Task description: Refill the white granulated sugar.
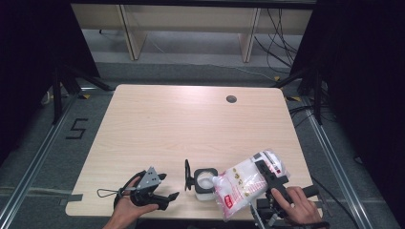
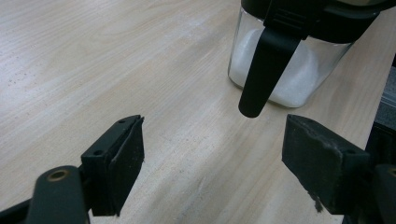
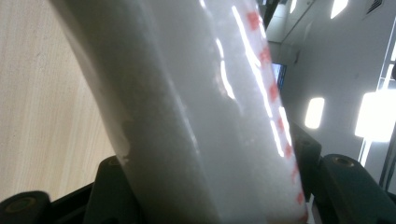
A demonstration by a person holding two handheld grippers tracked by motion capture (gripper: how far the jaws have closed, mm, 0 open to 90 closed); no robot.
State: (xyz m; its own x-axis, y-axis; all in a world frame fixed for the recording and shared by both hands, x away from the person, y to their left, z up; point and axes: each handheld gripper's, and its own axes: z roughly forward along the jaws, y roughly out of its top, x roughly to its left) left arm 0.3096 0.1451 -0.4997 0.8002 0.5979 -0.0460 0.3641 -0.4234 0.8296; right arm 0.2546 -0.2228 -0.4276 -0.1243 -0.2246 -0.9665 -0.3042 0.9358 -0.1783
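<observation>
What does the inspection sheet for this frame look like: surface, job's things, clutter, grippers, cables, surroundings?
Surface: wooden table, bare apart from a round grommet hole.
Job's things: white refill bag tilted, corner over the open glass jar; jar's black lid flipped up.
Clutter: nothing seen.
Grippers: left gripper open, beside the jar; right gripper clamped on the bag.
Cables: loose cables on the floor beyond the table.
Surroundings: dark curtains, grey floor, floor mark "5".

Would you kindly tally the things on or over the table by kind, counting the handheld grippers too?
Handheld grippers: 2, the left gripper and the right gripper
Clear containers with a black flip lid: 1, the container, holding white granules
Plastic bags of white granules: 1, the bag, tilted over the container
Total: 4
</observation>
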